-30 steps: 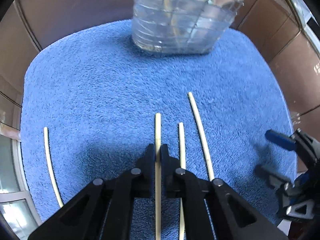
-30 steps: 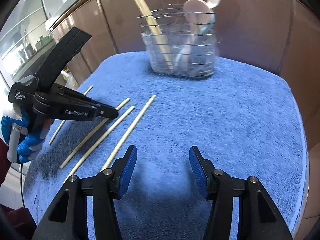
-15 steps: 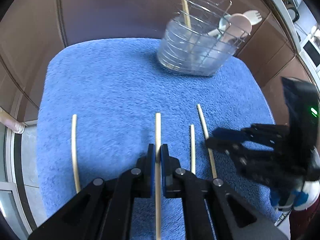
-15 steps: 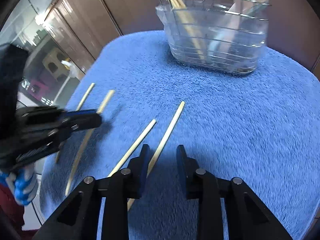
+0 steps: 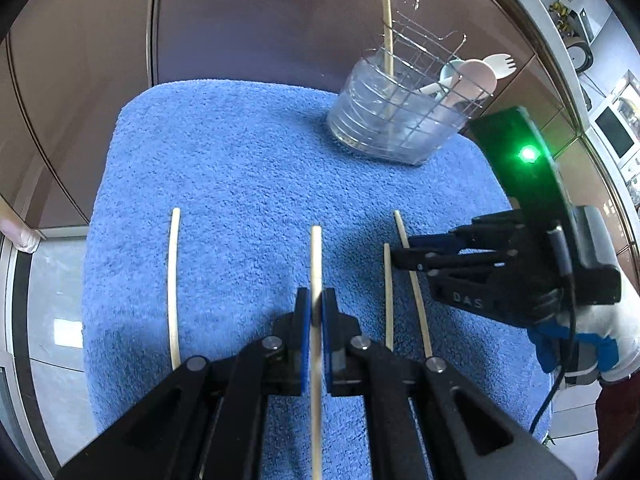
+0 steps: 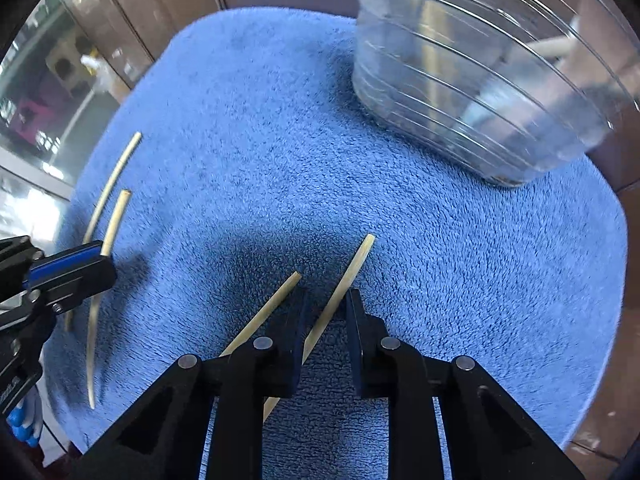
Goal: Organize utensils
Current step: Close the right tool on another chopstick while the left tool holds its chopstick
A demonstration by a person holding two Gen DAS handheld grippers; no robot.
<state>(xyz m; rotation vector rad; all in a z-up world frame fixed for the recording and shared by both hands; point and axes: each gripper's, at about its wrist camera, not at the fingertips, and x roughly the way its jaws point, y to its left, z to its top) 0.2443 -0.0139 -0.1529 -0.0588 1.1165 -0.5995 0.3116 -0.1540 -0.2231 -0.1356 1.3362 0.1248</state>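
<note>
left gripper (image 5: 316, 304) clamped on one chopstick (image 5: 316, 256), right gripper (image 6: 323, 312) closing round another chopstick (image 6: 344, 280) mid blue towel (image 6: 280, 140), pads not touching yet

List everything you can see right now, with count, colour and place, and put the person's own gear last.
Towel: one, blue, covering the work surface.
Utensil holder: one, clear tub with wire rack, far right of towel.
Upright chopstick: one, pale wood, standing in holder.
Spoons and spork: pale, exact count unclear, in holder.
Loose chopsticks: four, pale wood; one untouched at left, one beside the right tongs.
Left tongs: black, blue pads, shut on a chopstick.
Right tongs: closing around a chopstick, pads not yet pressing.
Gloved hand: white and blue, holding right tongs.
</note>
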